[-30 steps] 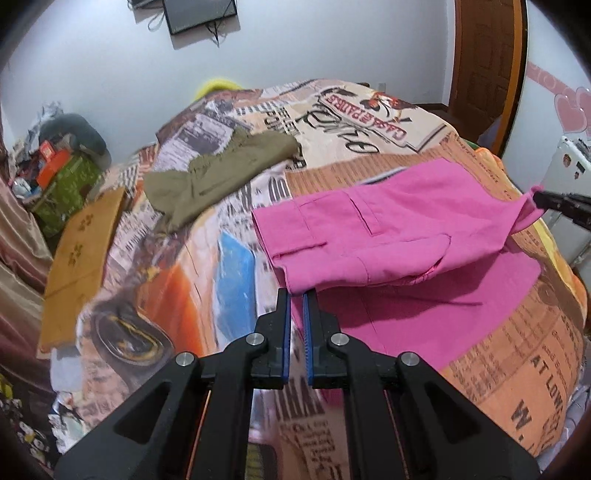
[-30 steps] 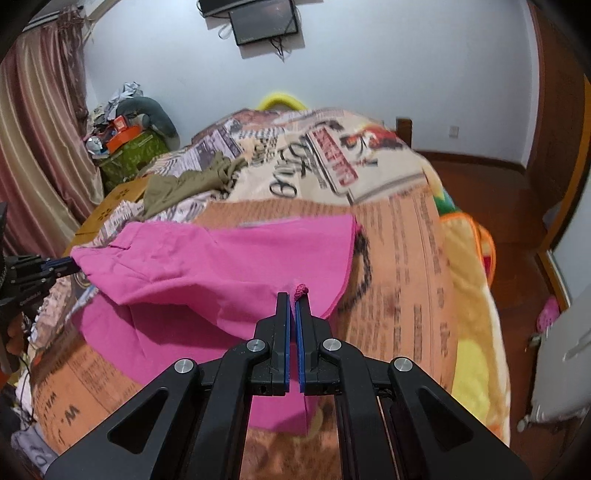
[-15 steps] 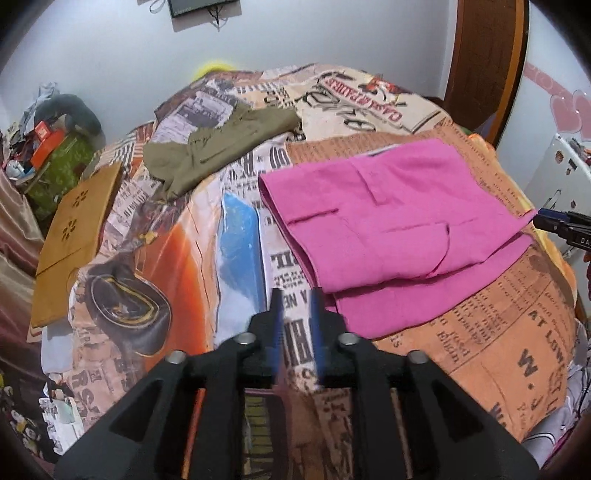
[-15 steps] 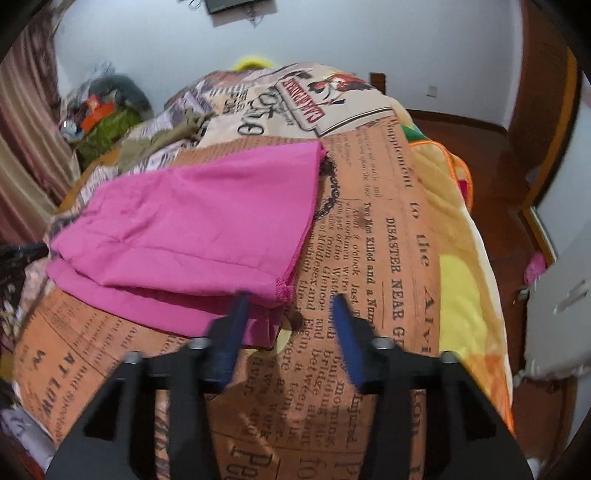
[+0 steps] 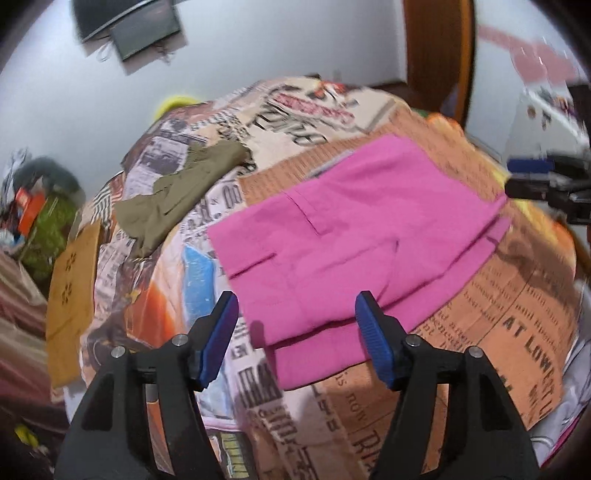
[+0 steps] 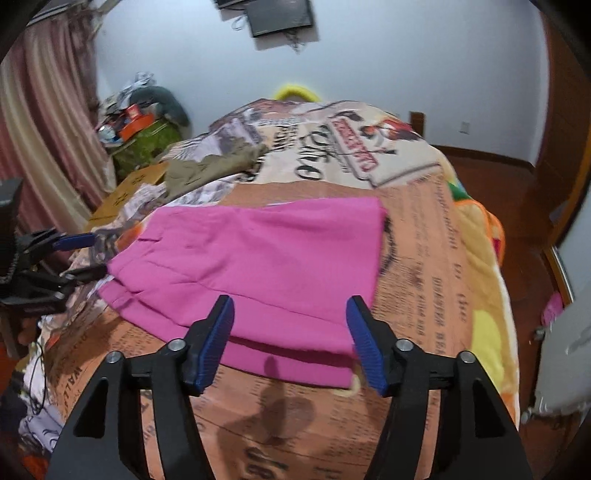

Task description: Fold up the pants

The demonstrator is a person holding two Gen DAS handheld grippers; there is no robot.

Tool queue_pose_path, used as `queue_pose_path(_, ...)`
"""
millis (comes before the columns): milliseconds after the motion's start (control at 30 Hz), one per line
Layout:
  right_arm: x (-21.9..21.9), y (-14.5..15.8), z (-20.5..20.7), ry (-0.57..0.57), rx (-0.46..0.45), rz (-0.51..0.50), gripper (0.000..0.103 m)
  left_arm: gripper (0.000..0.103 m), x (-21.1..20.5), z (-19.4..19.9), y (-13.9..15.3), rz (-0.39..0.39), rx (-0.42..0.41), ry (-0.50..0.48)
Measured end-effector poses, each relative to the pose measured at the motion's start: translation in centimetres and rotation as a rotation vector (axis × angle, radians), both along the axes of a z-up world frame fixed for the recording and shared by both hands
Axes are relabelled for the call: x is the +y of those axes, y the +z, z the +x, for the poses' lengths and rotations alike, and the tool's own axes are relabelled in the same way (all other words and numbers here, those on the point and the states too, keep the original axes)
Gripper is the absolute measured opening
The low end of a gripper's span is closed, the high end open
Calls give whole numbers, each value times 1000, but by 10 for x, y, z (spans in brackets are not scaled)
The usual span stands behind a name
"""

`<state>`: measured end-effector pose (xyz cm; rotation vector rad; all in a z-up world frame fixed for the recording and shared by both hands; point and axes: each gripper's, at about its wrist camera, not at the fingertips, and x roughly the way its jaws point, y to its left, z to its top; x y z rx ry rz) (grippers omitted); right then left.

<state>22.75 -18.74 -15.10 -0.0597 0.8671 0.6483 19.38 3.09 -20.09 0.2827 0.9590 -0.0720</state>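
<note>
Here, 1 pink pants [image 5: 354,236] (folded); 2 tools opening, both empty.

Wall screen [image 5: 129,31] blurred (motion), top cut off.

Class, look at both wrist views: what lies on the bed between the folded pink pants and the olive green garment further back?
Nothing lies there. Between the pink pants and the olive garment only bare newspaper-print bedspread shows, clearest in the left wrist view; the right wrist view agrees.
</note>
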Motion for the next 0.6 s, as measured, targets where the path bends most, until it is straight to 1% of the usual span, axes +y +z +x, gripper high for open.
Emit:
queue_pose_path(33, 7, -2, -1, 20, 1, -7, 60, 66, -5, 2, -5, 20, 18, -18)
queue_pose_path(100, 17, -8, -3, 45, 11, -19, 60, 67, -11, 3, -12, 37, 38, -45)
queue_pose_path(200, 28, -16, -4, 68, 23, -41, 60, 74, -20, 3, -20, 54, 45, -80)
queue_pose_path(267, 36, -20, -5, 94, 29, -51, 60, 74, -25, 7, -25, 78, 47, -91)
queue_pose_path(367, 45, -25, -6, 124, 39, -67, 60, 74, -30, 12, -33, 94, 63, -114)
queue_pose_path(467, 53, -28, -8, 146, 37, -84, 60, 74, -34, 18, -40, 131, 73, -114)
queue_pose_path(500, 55, -28, -8, 154, 35, -88, 60, 74, -34, 20, -40, 126, 76, -110)
queue_pose_path(600, 62, -29, -10, 174, 40, -92, 60, 74, -25, 26, -33, 67, 71, -82)
